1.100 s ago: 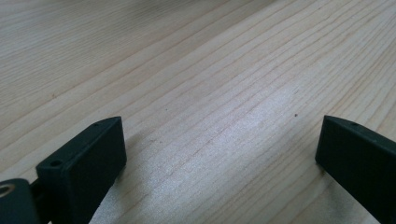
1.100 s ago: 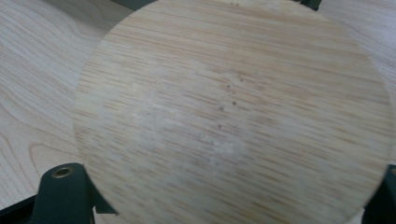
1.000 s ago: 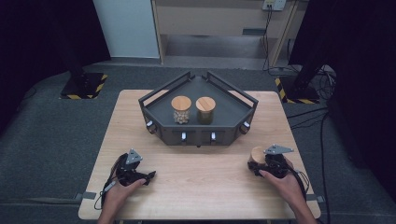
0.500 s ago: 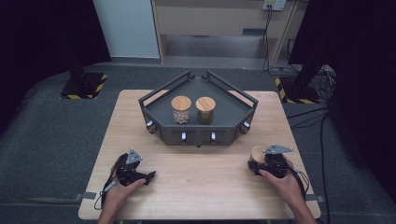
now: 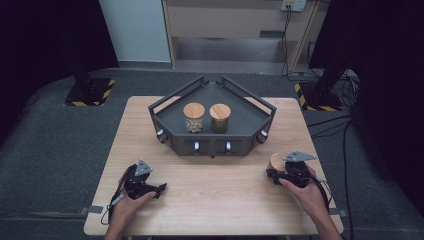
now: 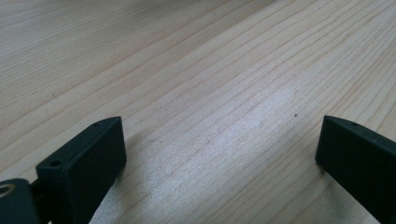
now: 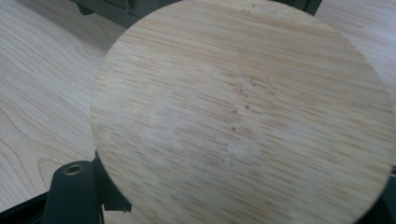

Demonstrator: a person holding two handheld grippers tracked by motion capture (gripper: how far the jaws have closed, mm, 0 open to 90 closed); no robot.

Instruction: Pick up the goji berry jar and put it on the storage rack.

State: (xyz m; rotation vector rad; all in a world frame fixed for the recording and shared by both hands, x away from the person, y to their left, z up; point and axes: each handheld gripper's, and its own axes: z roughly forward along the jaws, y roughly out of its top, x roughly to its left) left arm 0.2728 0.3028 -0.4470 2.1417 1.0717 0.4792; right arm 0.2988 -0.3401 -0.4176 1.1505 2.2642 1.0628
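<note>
Right, I'm looking down at the dark five-sided tray [image 5: 260, 107] at the far middle of the wooden table [image 5: 215, 195]. Two jars stand in it side by side, both upright, both with round bamboo lids. The left jar [image 5: 194, 118] has pale, nut-like pieces showing through its wall; the right jar [image 5: 220, 118] holds something darker that I can't make out. They sit just beside each other, near the tray's front wall.

Third jar [image 5: 276, 162] is out of the tray, on the table near the right front corner of it, and that's the one I've got. My right gripper [image 5: 281, 172] is clamped on it: in the right gripper view the bamboo lid [image 7: 243, 112] spreads right across in front of the camera, with the jaws tucked under its edge at both sides. Closed firmly on the jar, then. What's inside it I can't tell. The right hand [image 5: 305, 192] lies low on the table, forearm coming in from the bottom right.

My left gripper [image 5: 150, 187] rests on the table at the near left, well apart from everything. In the left gripper view its jaws stand wide, bare wood grain between them, nothing held. The left hand [image 5: 127, 202] is wrapped around the body, cable trailing off towards the table edge.

No labels or writing I can read on the jars, tray or grippers.
</note>
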